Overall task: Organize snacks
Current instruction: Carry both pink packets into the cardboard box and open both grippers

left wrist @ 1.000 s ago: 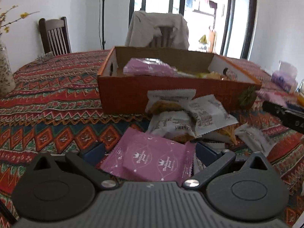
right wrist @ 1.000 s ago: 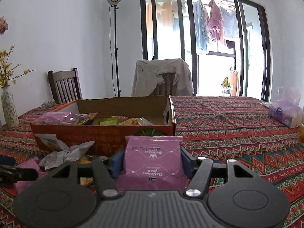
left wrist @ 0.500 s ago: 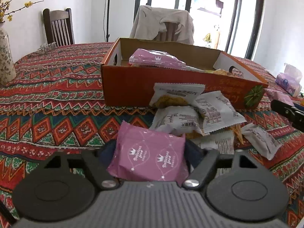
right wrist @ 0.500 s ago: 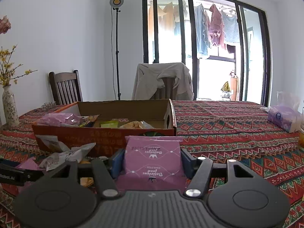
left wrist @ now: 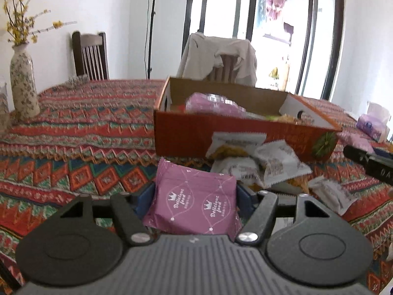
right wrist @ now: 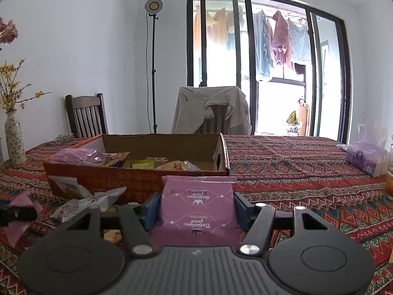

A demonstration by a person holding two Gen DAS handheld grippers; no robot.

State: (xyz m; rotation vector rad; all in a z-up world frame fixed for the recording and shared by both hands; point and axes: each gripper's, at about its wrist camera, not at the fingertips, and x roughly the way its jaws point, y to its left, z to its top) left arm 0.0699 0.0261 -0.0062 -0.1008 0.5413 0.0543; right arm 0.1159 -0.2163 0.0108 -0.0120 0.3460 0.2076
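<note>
My left gripper [left wrist: 195,191] is shut on a purple snack packet [left wrist: 194,199] and holds it above the patterned tablecloth, short of the orange cardboard box [left wrist: 186,132]. My right gripper [right wrist: 196,204] is shut on a second purple snack packet [right wrist: 197,204], raised in front of the same box [right wrist: 137,179]. The box holds another purple packet [left wrist: 211,103] and several yellow and green snacks [right wrist: 157,163]. Several white snack packets [left wrist: 260,162] lie against the box's front wall.
A flowered vase [left wrist: 23,86] stands at the table's left edge. A purple tissue pack [right wrist: 363,157] and a glass [right wrist: 389,172] sit at the far right. Two chairs [right wrist: 86,115] stand behind the table.
My left gripper closed on the purple packet and lifted it off the table, rising. My right gripper rose slightly with its packet held.
</note>
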